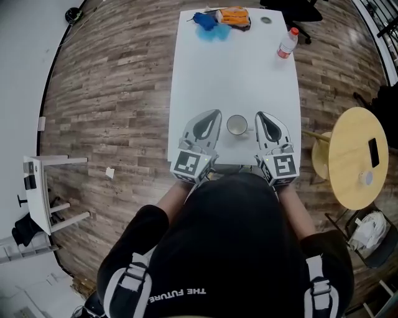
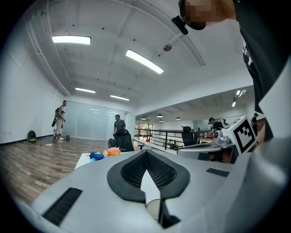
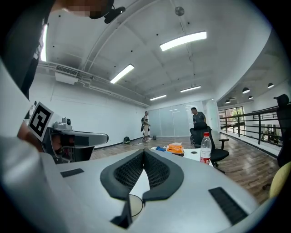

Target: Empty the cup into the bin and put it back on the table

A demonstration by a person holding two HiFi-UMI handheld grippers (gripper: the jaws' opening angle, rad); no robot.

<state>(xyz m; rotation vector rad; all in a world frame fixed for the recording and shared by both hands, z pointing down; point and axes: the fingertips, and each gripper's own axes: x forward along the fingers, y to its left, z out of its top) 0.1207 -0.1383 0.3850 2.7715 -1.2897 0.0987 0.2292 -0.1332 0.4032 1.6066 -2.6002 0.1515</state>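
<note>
Roughly, wood-plank floor [image 1: 112, 93] is taking up most of the head view, with wide open room left of the long white table [image 1: 236, 74]. The table is running away from the person, whose black top [image 1: 230, 248] is showing "THE FUTURE" in white, upside down from this view. A round wooden side table [image 1: 348, 168] is sitting just right of the white table's near corner, narrowing the room on that side; a dark phone [image 1: 374, 152] is lying on it. The middle of the white table is lying bare.

The left gripper [image 1: 214, 113] and the right gripper [image 1: 260, 115] are both resting at the table's near edge, pointing away from the person. Each is carrying a cube with black-and-white square markers [image 1: 189, 163], no readable text. In the left gripper view the left gripper's [image 2: 146, 152] jaws are pressing together with nothing between them; in the right gripper view the right gripper's [image 3: 144, 152] jaws are likewise meeting, holding nothing.

The white cup [image 1: 237, 125] is standing upright on the table between the two grippers, close to both, near the front edge, touched by neither.

At the far end a bottle [image 1: 287, 43] with a red cap is lying near the right edge, label too small to read. A blue cloth [image 1: 208, 23] and an orange item [image 1: 234, 16] are sitting side by side at the far edge.
</note>
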